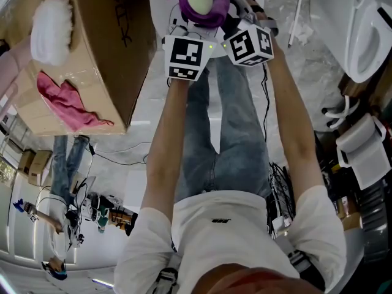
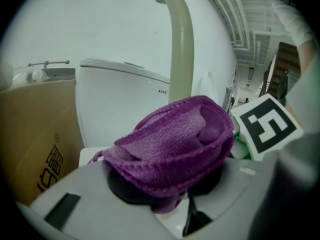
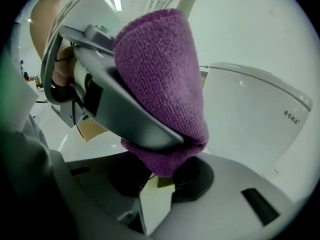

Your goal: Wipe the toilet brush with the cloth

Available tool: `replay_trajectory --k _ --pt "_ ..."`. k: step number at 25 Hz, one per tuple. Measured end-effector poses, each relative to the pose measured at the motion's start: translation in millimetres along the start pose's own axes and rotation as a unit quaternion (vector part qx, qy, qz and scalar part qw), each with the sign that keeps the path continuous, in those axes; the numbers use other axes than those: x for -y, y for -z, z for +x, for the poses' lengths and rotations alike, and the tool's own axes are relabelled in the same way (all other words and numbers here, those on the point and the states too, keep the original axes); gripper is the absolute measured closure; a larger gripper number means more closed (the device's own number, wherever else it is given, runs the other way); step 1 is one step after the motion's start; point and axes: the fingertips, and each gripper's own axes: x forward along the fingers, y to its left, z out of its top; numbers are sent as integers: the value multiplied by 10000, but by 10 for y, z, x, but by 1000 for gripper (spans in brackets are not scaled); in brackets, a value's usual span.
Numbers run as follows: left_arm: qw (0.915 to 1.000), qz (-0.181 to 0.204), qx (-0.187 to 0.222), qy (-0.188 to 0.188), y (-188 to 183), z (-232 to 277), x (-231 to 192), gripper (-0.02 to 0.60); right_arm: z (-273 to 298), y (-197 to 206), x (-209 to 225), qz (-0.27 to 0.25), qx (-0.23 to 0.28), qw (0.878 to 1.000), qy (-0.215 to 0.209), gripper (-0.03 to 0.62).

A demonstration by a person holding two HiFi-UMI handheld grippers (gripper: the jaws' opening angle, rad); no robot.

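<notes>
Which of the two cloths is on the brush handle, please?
The purple cloth, wrapped round the pale handle; the pink cloth lies on the cardboard box.

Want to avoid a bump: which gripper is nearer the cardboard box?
Left. The left gripper, clamped on the purple cloth, sits just beside the cardboard box; the right gripper lies beyond it, farther from the box.

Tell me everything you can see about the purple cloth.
The purple cloth is fuzzy, knitted-looking fabric with a stitched edge, bunched around the pale toilet brush handle, which rises upright out of it. The left claw is shut on it, one jaw pressing its side. Its lower end dips between the jaws of the right claw; whether they pinch it is unclear. The white toilet stands behind it.
</notes>
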Motion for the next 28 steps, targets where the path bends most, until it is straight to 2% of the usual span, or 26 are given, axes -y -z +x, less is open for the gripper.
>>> replay_trajectory --k 3,8,14,28 --pt "10000 51 61 46 5 35 13 438 -7 9 10 8 1 10000 -13 511" --pt "9999 136 -71 73 -5 -11 -9 456 10 -2 -11 -80 -73 9999 40 514" --pt "9997 229 31 75 -171 -111 5 460 27 -3 -8 -54 -85 9999 73 514" --pt "9975 270 520 395 -861 -489 91 468 26 -18 -8 -64 -184 9998 -44 517"
